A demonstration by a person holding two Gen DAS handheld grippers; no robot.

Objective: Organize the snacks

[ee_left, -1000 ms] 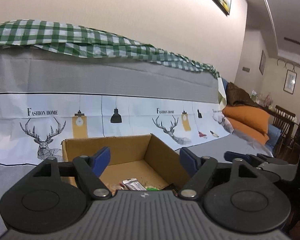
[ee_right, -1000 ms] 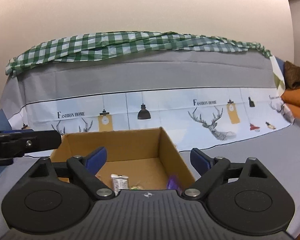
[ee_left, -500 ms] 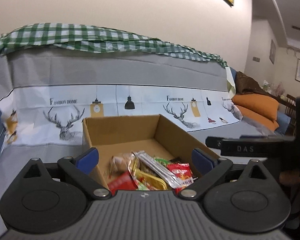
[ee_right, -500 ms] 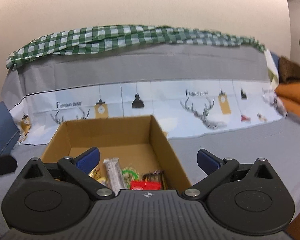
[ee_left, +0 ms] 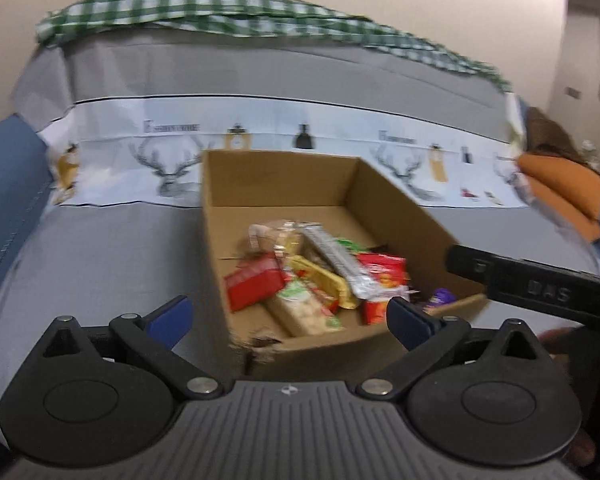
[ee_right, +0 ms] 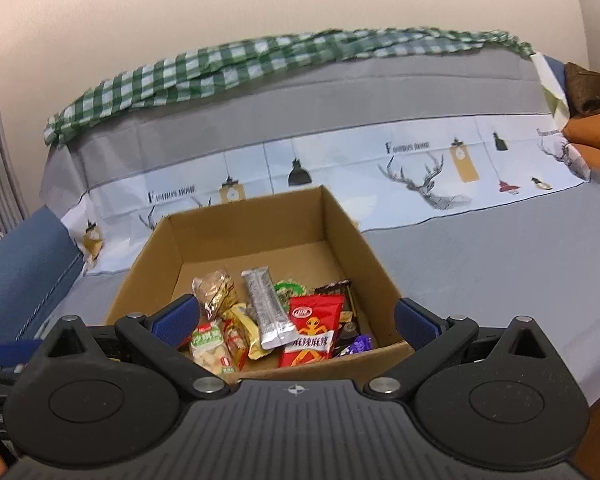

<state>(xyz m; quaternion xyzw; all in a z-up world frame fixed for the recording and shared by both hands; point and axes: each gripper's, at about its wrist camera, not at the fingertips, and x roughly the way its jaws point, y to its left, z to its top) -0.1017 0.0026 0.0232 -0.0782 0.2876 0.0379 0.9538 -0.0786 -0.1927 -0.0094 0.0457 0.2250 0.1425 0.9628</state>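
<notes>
An open cardboard box (ee_left: 392, 212) (ee_right: 156, 252) stands on a grey sofa seat. Several snack packets lie in its near half: a red packet (ee_right: 312, 328), a silver bar (ee_right: 266, 304), a red box (ee_left: 254, 284), a purple wrapper (ee_right: 358, 346). My left gripper (ee_left: 288, 320) is open and empty, above the box's near left corner. My right gripper (ee_right: 296, 314) is open and empty, above the box's near edge. The right gripper's body (ee_left: 540, 286) shows at the right of the left wrist view.
The sofa back (ee_right: 340, 92) carries a grey cover, a deer-print cloth and a green checked cloth (ee_right: 236, 56). A blue cushion (ee_right: 16, 264) lies at the left, orange cushions (ee_left: 564, 188) at the right. Bare grey seat (ee_right: 500, 256) lies right of the box.
Both grippers have risen and tipped downward, so the box's inside and the snacks have come into view. The left wrist view is blurred by motion.
</notes>
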